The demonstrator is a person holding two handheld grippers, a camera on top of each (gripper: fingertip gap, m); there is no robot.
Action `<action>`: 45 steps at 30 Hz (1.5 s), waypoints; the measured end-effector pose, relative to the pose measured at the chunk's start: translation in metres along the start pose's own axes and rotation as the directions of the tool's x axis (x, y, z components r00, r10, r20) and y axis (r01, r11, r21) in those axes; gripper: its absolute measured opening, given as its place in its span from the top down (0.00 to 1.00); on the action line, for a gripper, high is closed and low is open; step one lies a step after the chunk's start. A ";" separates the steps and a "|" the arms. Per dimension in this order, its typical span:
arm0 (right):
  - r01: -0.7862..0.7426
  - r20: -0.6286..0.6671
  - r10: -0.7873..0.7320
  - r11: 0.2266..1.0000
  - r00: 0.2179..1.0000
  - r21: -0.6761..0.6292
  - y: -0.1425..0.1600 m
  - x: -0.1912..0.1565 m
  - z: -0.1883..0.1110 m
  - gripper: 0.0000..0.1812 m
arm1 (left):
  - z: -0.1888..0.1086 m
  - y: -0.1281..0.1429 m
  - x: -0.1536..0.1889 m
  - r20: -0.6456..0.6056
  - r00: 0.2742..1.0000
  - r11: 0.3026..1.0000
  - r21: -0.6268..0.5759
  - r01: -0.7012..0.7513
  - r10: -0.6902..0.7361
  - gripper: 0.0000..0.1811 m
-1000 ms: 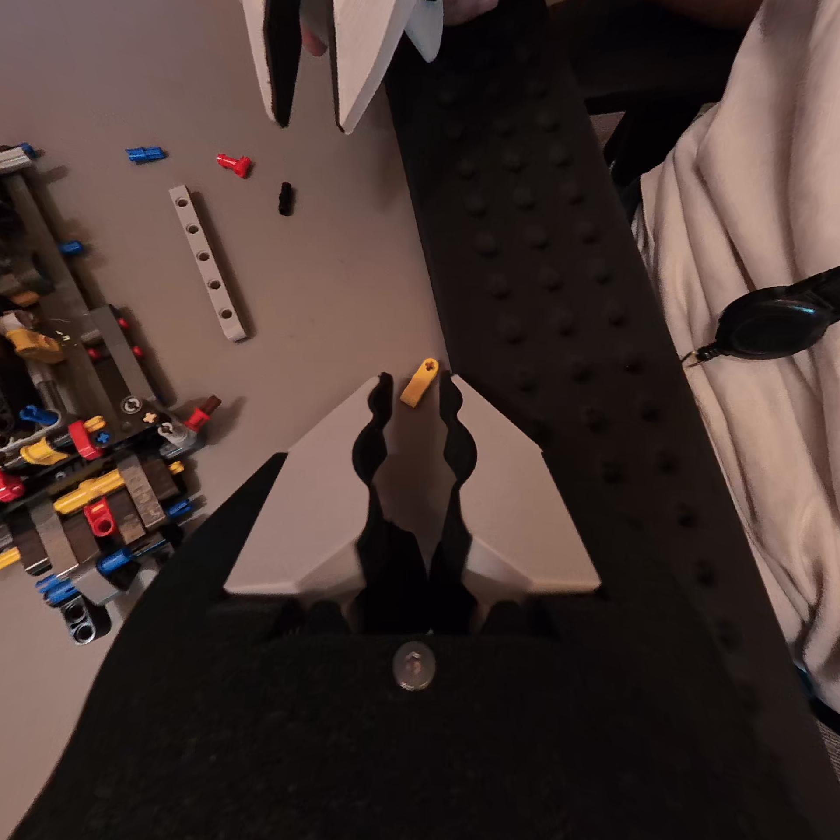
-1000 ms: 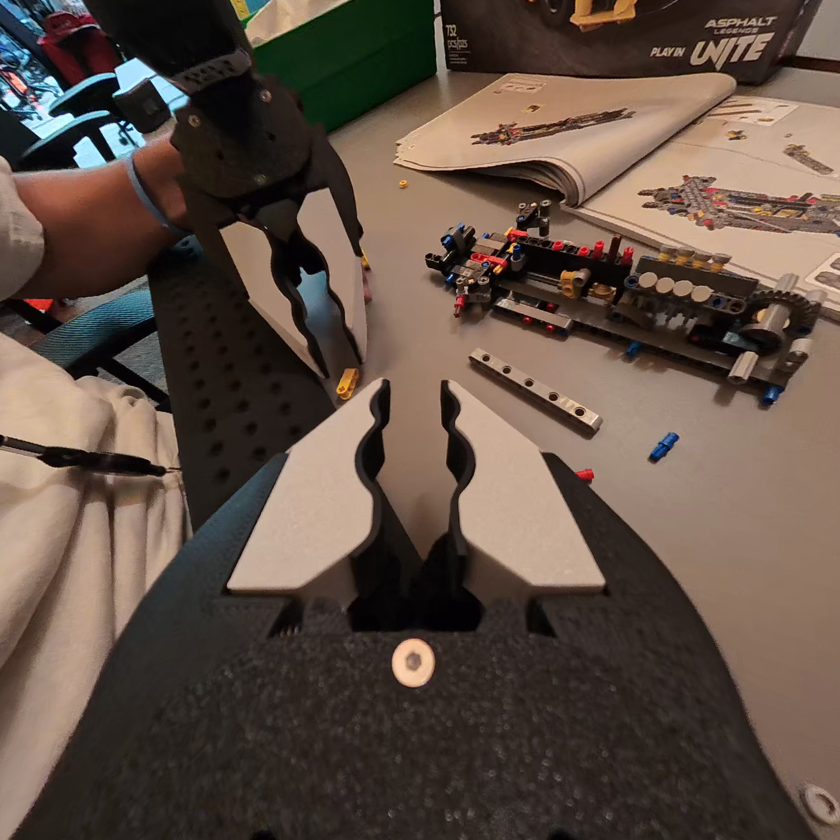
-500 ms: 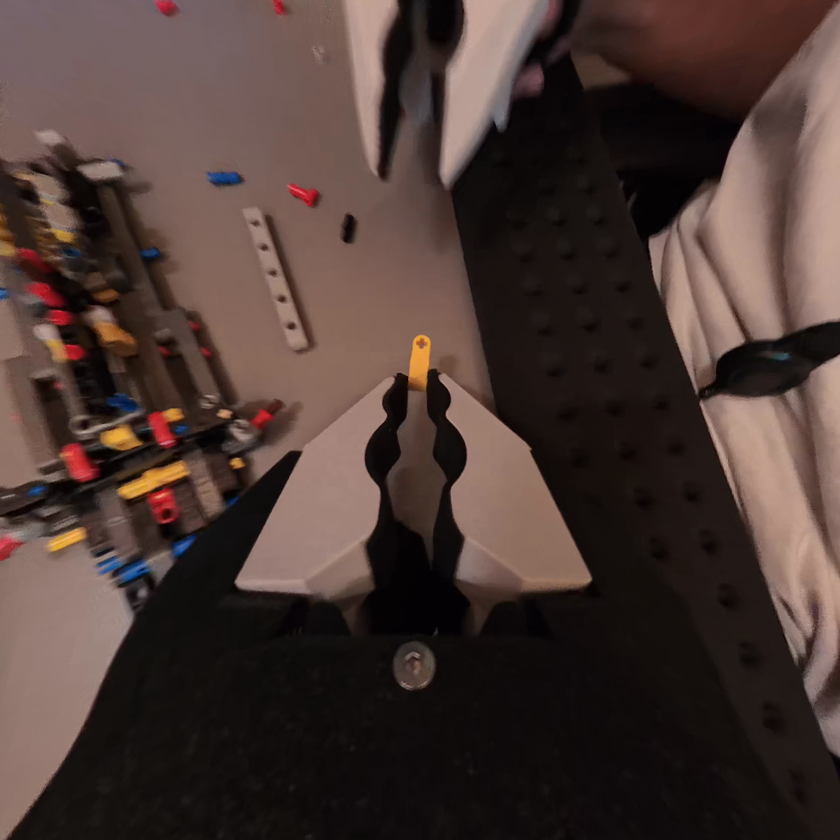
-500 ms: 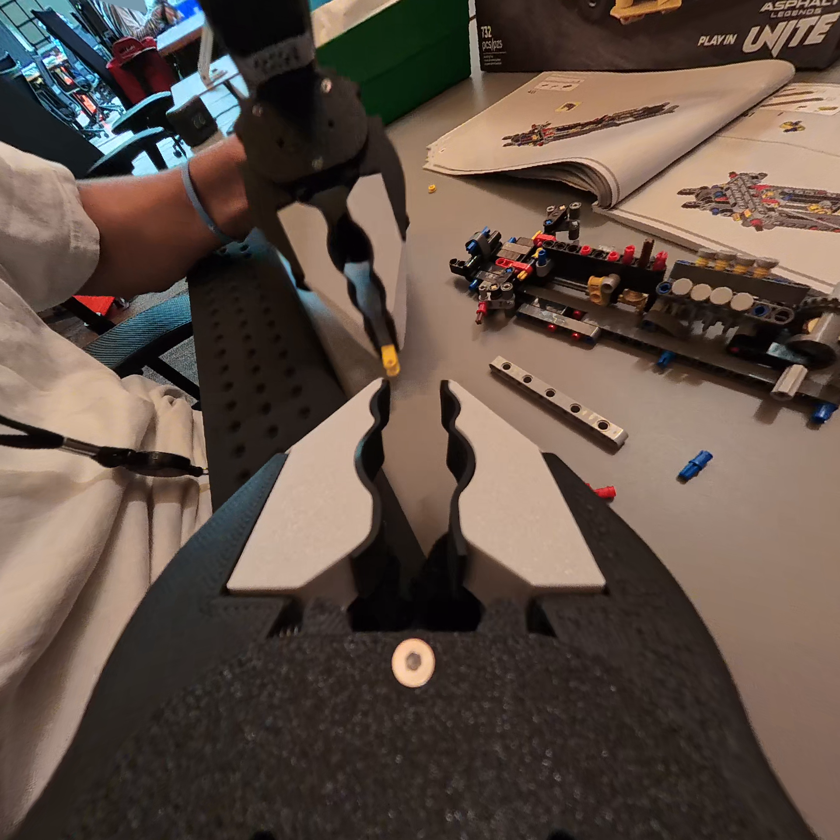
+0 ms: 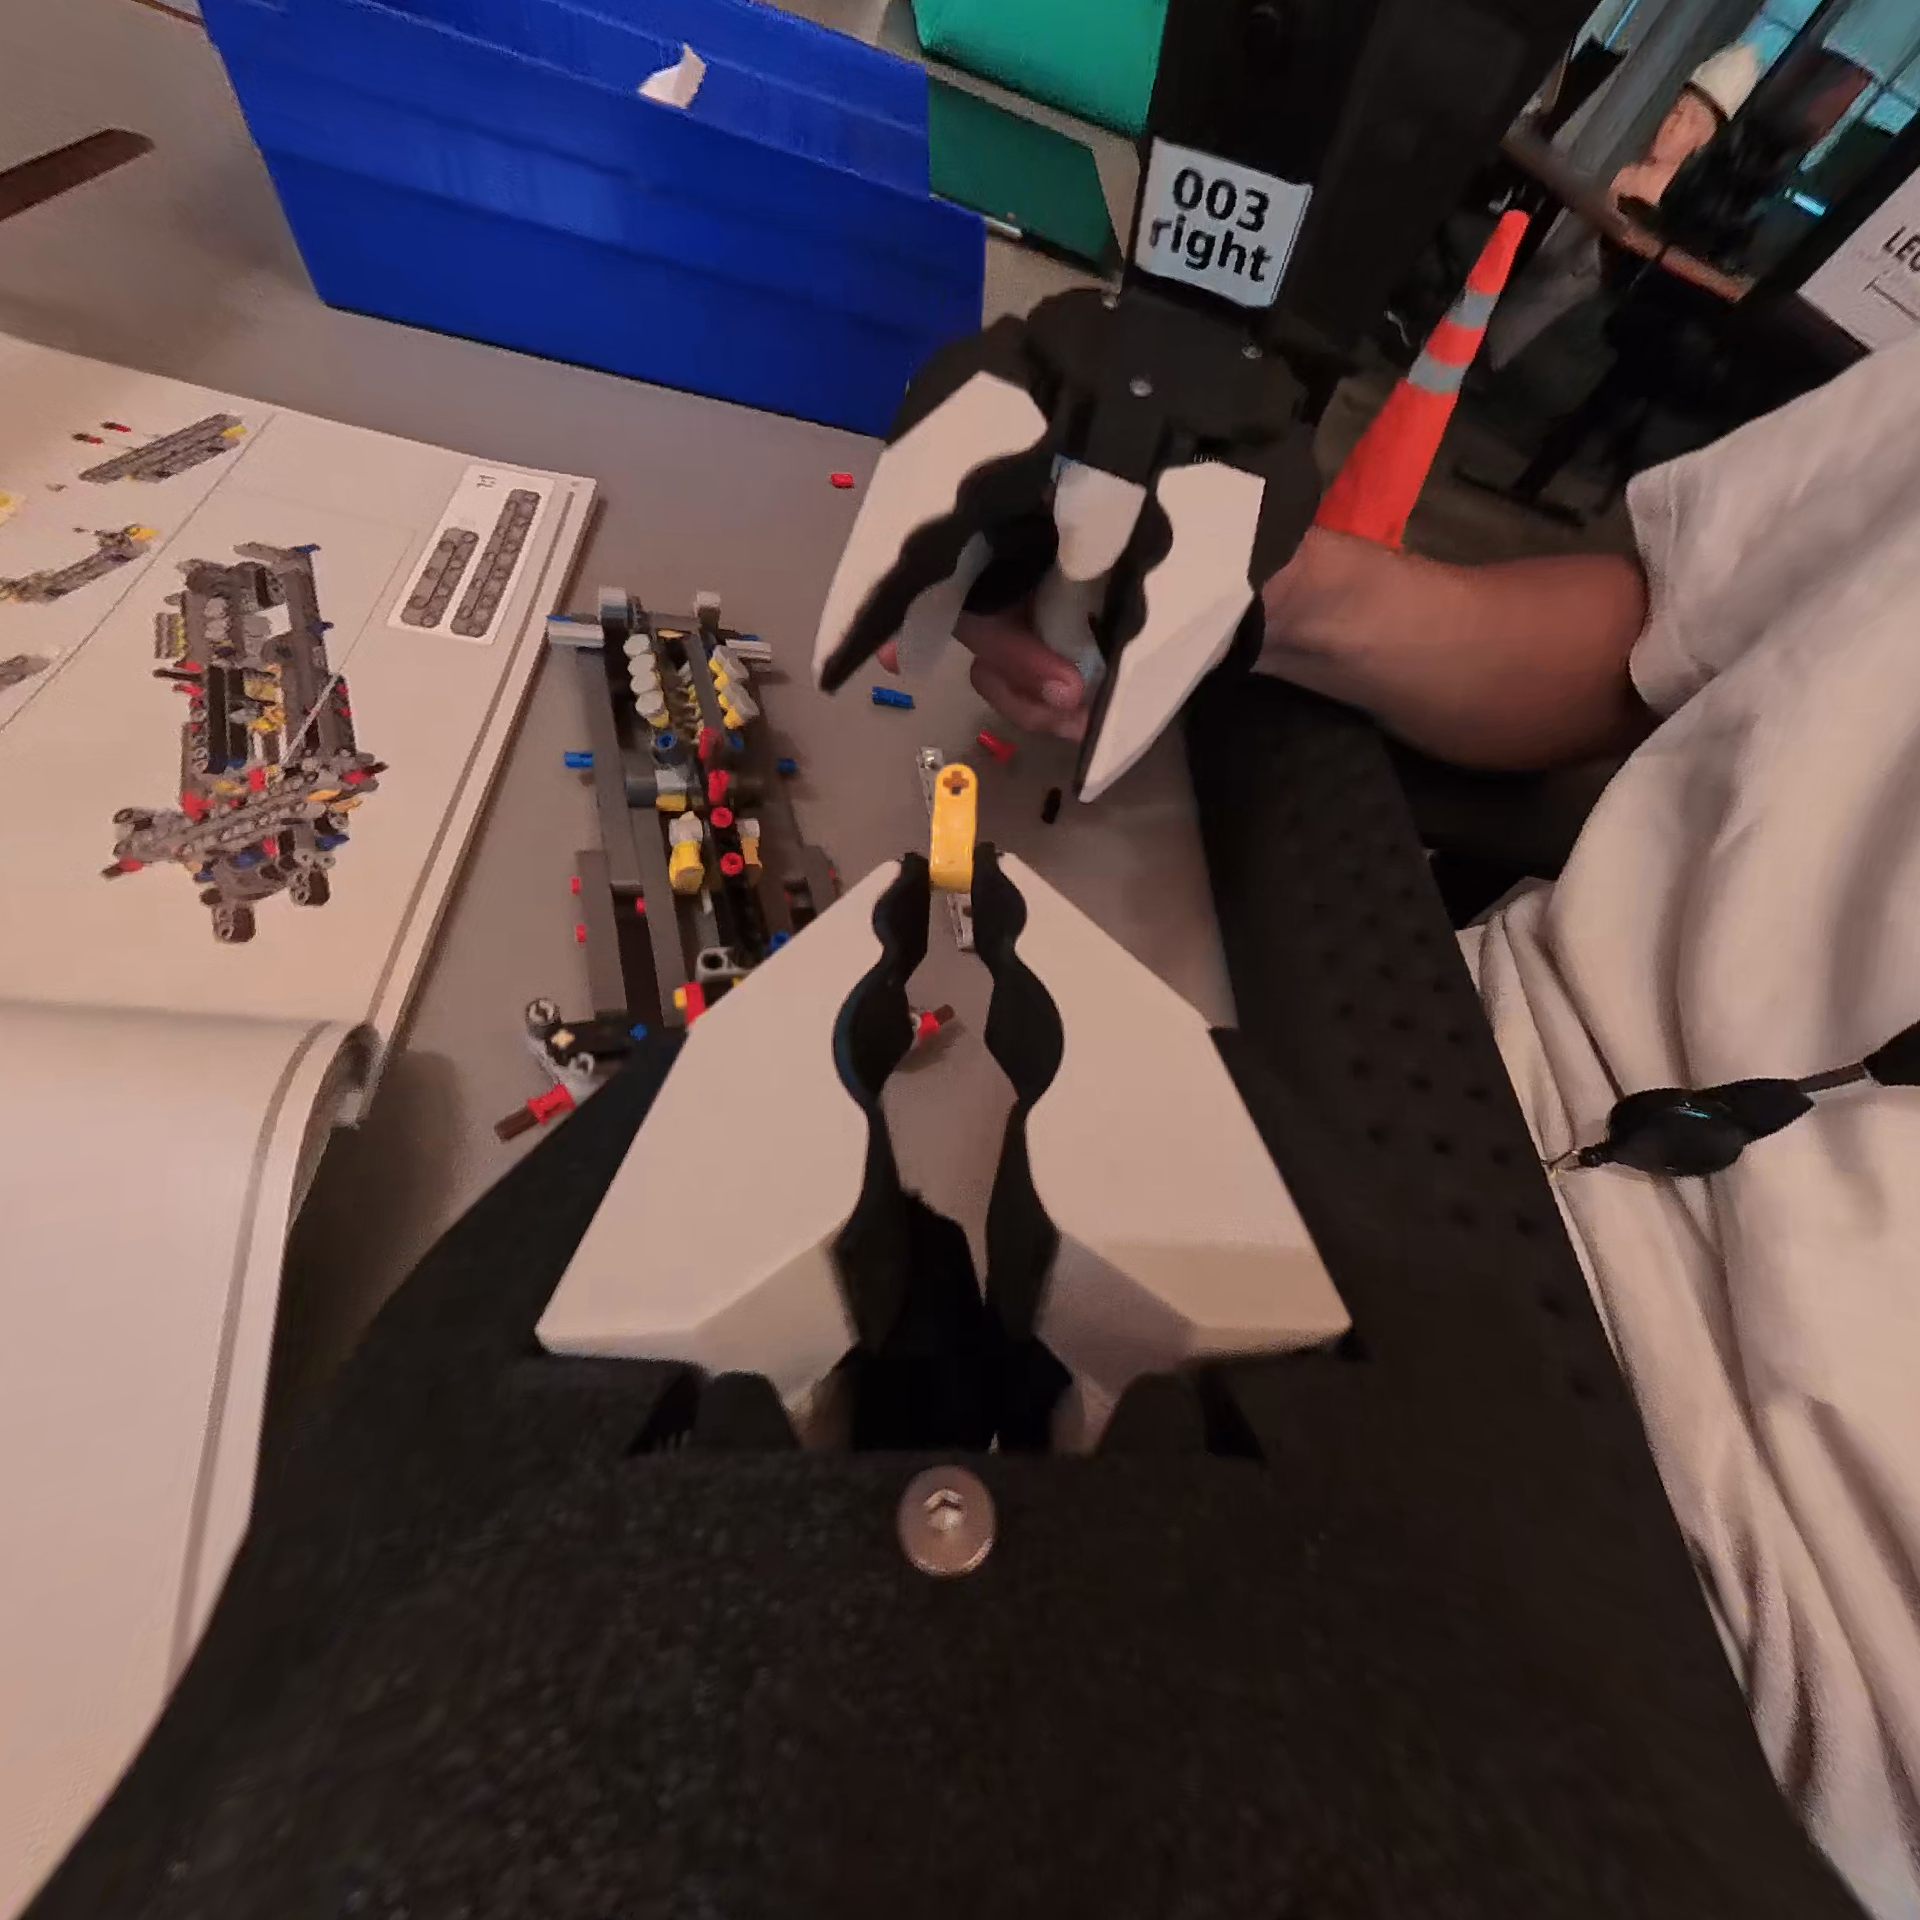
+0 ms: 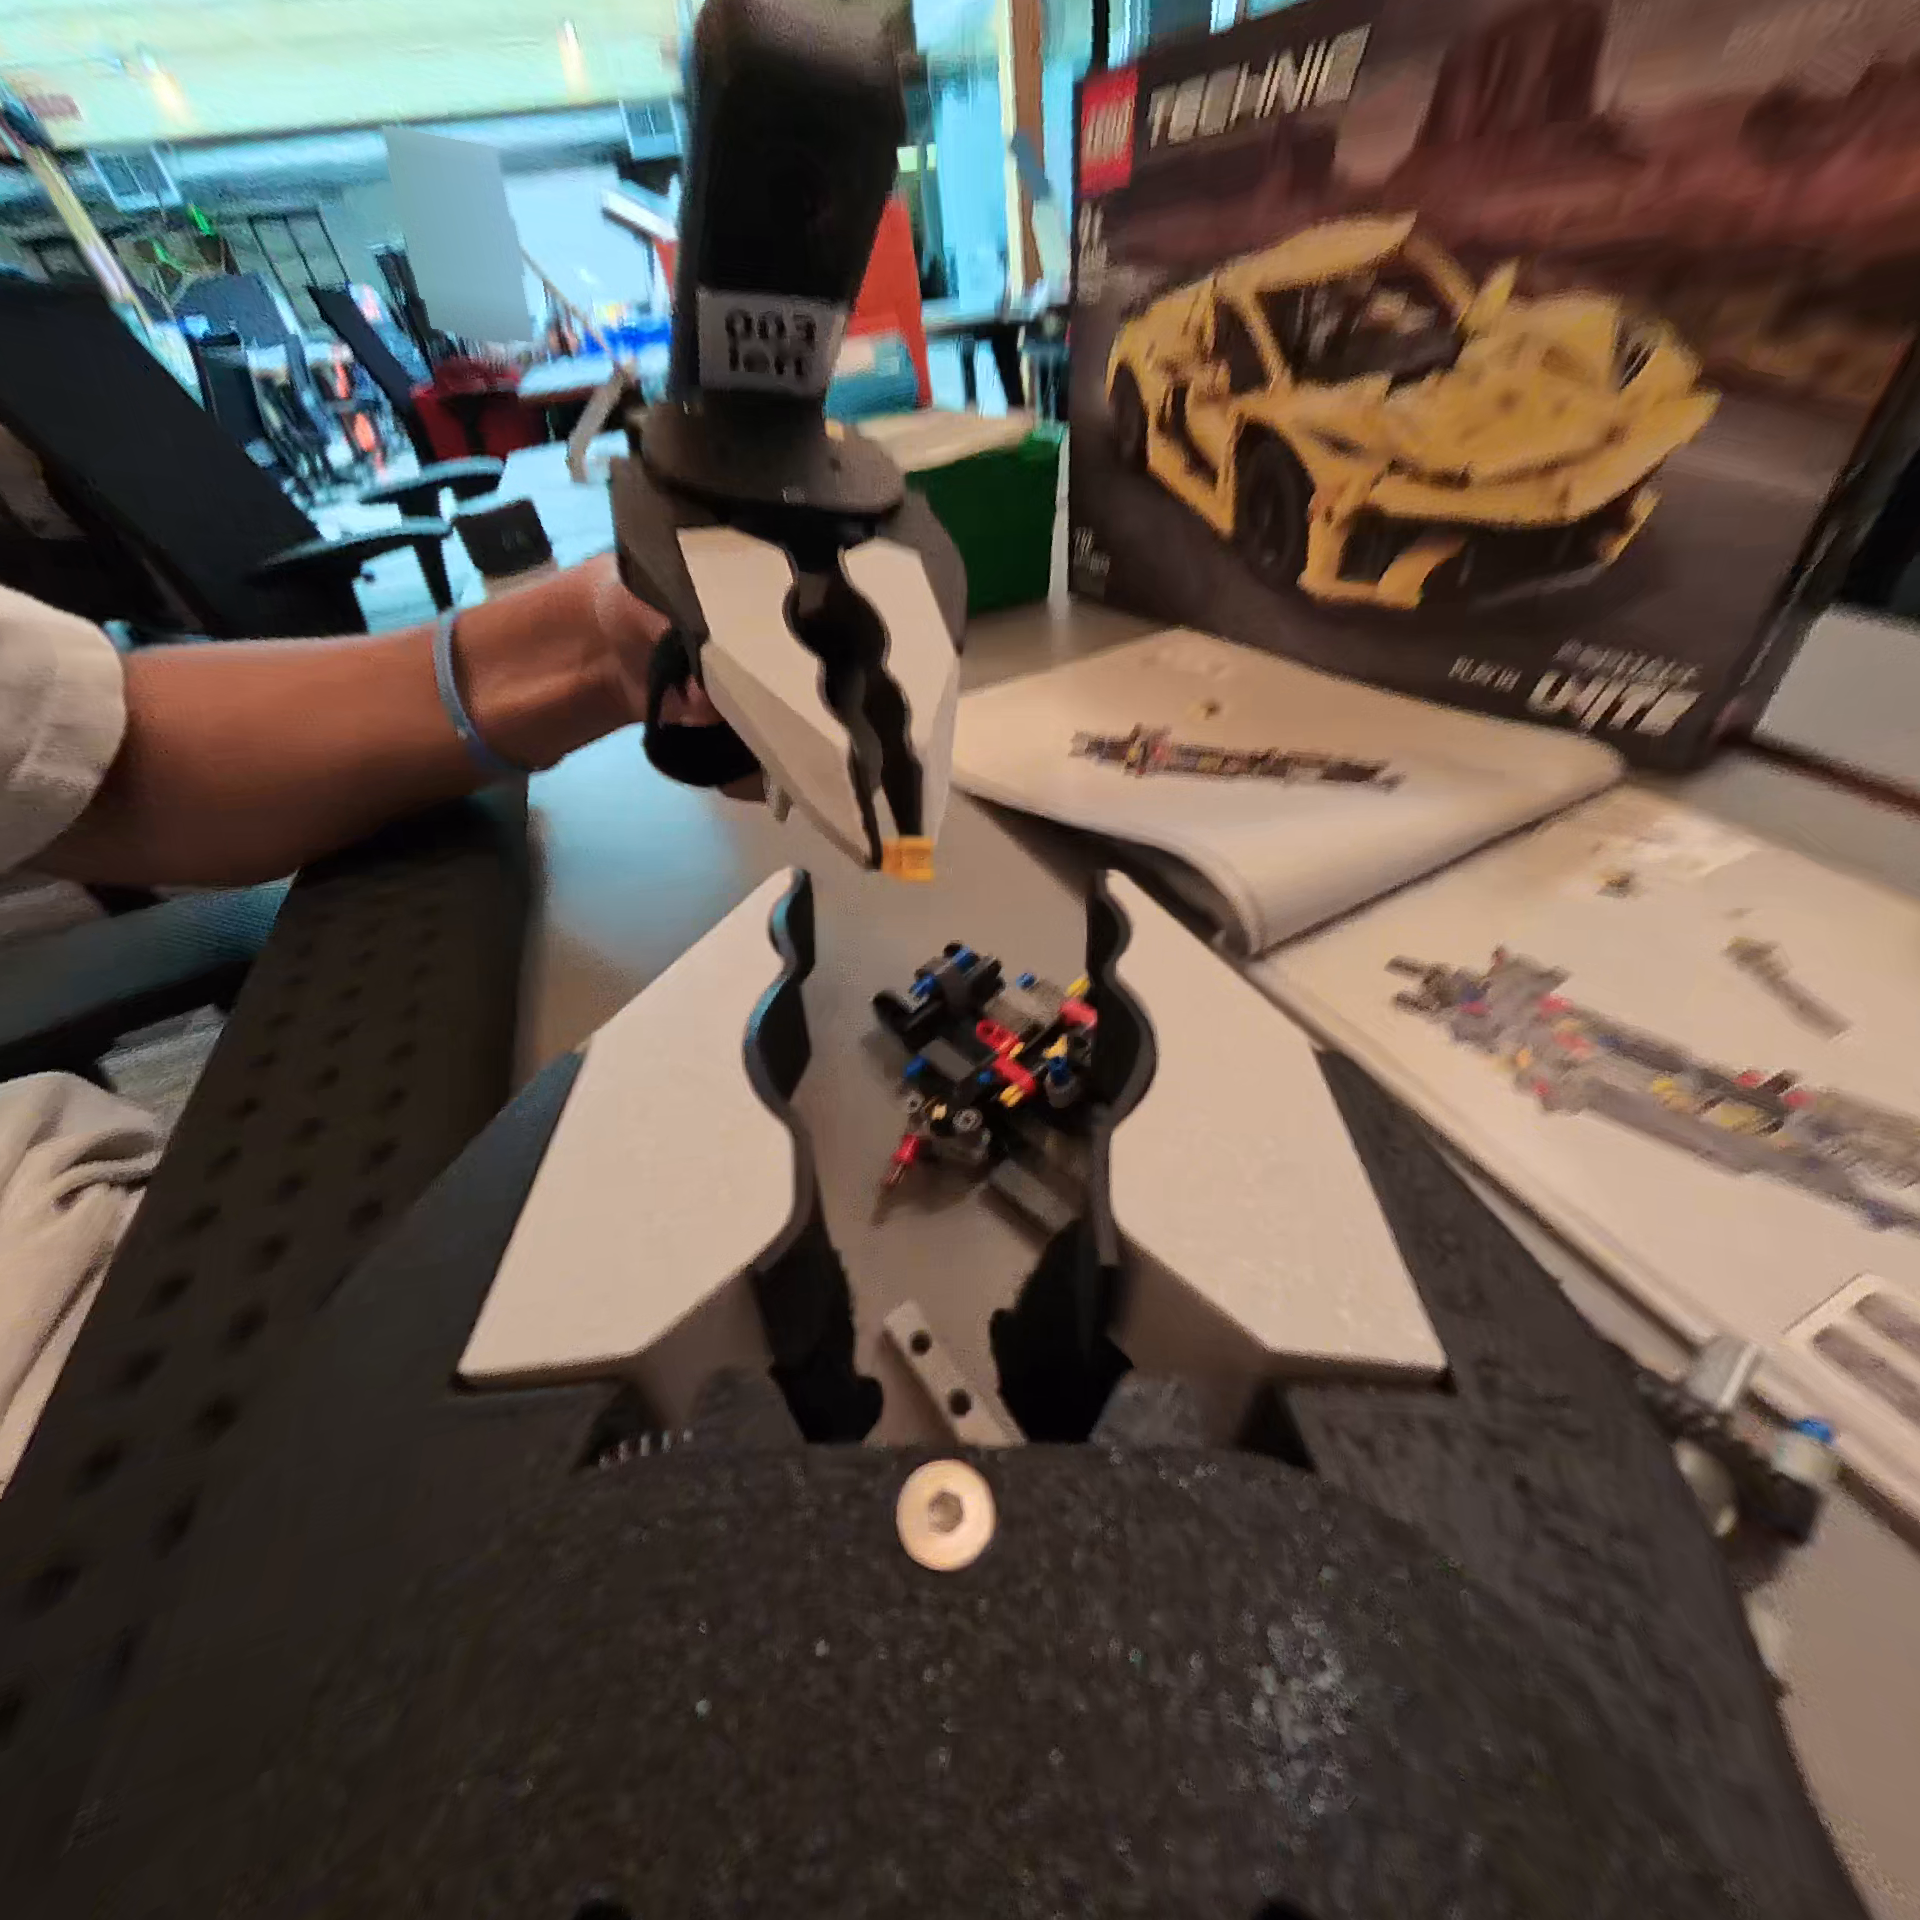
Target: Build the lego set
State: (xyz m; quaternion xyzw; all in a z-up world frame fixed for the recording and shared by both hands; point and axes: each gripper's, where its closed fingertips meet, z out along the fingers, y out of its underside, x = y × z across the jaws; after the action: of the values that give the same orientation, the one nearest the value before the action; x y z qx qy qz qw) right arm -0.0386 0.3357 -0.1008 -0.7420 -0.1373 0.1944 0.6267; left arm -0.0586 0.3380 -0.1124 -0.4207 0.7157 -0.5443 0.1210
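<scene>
grey bench (image 5: 717, 447) carries an open instruction booklet (image 5: 260, 644), a half-built lego chassis (image 5: 686, 810) and loose pins in red, blue and black; a black perforated strip (image 5: 1382, 1039) runs along its near edge. a blue bin (image 5: 582, 208) stands behind the booklet in the left wrist view, with an orange cone (image 5: 1423, 416) farther back. the set's box (image 6: 1455, 343), printed with a yellow car, stands at the back in the right wrist view, office chairs and desks blurred beyond it.

left tool (image 5: 954, 868) is clamped together on a small yellow lego piece (image 5: 953, 826), pinched at the fingertips and raised clear of the bench, with its cross-holed end sticking out past the tips. right tool (image 6: 940, 894) hangs with its fingers wide apart and nothing between them, the chassis showing on the bench through the gap. the two tools face each other above the bench.

a second ago the yellow piece lay flat on the bench by the strip's edge with the left tool parted around it; it has since been gripped and lifted, and the right tool has spread wider.
</scene>
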 end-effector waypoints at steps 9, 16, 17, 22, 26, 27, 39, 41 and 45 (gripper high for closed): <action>-0.087 0.068 0.084 0.996 0.994 0.031 0.001 -0.015 0.000 0.78 | -0.003 -0.013 -0.022 0.257 0.940 0.961 0.101 -0.256 0.223 0.97; -0.169 0.052 0.164 0.977 0.985 0.132 -0.015 -0.001 -0.011 0.83 | 0.002 -0.028 -0.024 0.443 0.812 0.880 0.099 -0.465 0.379 0.97; -0.207 0.063 0.200 0.969 0.978 0.139 -0.016 0.000 -0.012 0.84 | 0.004 -0.027 -0.023 0.468 0.773 0.857 0.061 -0.512 0.429 0.97; -0.367 0.115 0.353 0.921 0.928 0.128 -0.015 0.004 -0.017 0.89 | 0.016 -0.021 -0.016 0.519 0.584 0.724 -0.102 -0.682 0.624 0.97; -0.366 0.111 0.358 0.929 0.927 0.061 -0.004 0.001 -0.013 0.91 | 0.025 -0.014 -0.007 0.476 0.529 0.658 -0.151 -0.738 0.703 0.97; -0.371 0.114 0.365 0.928 0.924 0.030 0.001 -0.001 -0.011 0.94 | 0.026 -0.013 -0.005 0.469 0.517 0.644 -0.158 -0.749 0.716 0.97; -0.411 0.061 0.411 0.911 0.910 -0.003 0.004 0.006 -0.014 0.96 | 0.024 -0.009 -0.022 0.517 0.574 0.749 -0.227 -0.623 0.635 0.94; -0.382 0.072 0.377 0.921 0.923 0.077 -0.010 0.009 -0.022 0.96 | 0.029 -0.004 -0.019 0.460 0.714 0.839 -0.154 -0.521 0.528 0.96; -0.293 0.062 0.289 0.954 0.955 0.070 -0.010 0.002 -0.018 0.96 | 0.030 -0.017 -0.010 0.415 0.829 0.909 0.011 -0.417 0.375 1.00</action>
State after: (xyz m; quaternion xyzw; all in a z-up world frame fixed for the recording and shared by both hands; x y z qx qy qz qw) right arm -0.0280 0.3224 -0.0889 -0.7238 -0.0348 0.3084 0.6162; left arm -0.0256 0.3238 -0.1113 -0.3595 0.7182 -0.4439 0.3974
